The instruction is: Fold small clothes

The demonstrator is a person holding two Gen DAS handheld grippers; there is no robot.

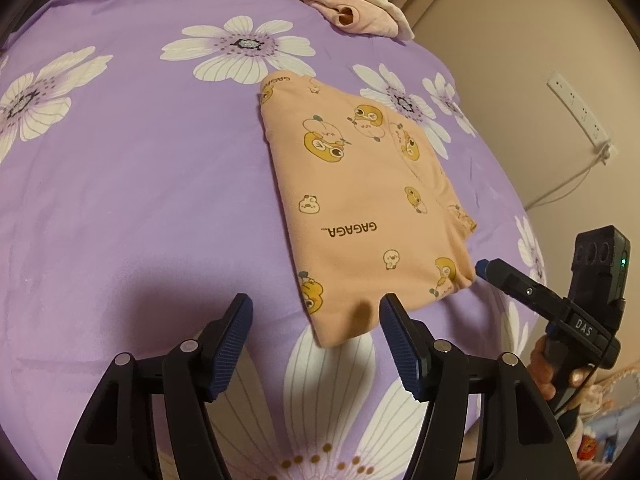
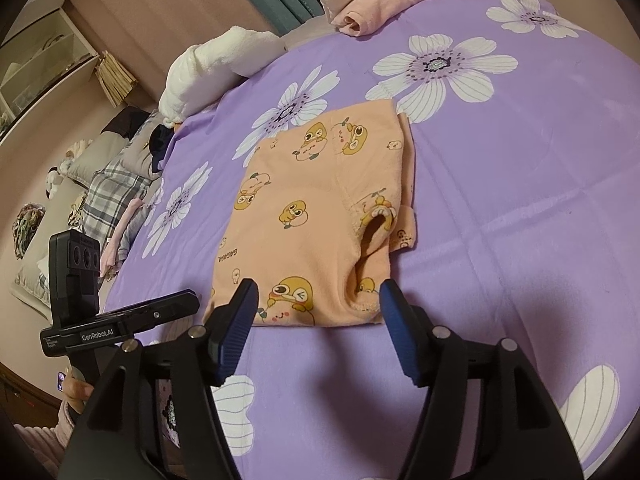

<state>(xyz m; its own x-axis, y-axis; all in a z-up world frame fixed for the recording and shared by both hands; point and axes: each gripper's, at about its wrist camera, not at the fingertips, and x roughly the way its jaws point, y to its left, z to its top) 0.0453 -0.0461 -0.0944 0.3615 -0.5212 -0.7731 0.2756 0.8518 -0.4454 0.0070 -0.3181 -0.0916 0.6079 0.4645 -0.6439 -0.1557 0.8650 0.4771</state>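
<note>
A small peach garment (image 1: 360,196) printed with cartoon ducks lies folded flat on the purple flowered bedsheet (image 1: 140,184). My left gripper (image 1: 316,310) is open and empty, hovering just short of the garment's near edge. In the right wrist view the same garment (image 2: 304,216) lies ahead, a sleeve opening on its right side. My right gripper (image 2: 318,294) is open and empty at the garment's near edge. The right gripper also shows in the left wrist view (image 1: 484,268), its tip beside the garment's right corner. The left gripper shows in the right wrist view (image 2: 188,304).
A folded pink and cream garment (image 1: 356,4) lies at the far edge of the bed, also in the right wrist view (image 2: 376,4). A white towel (image 2: 208,68) sits at the bed's left edge. A power strip (image 1: 580,112) hangs on the wall to the right.
</note>
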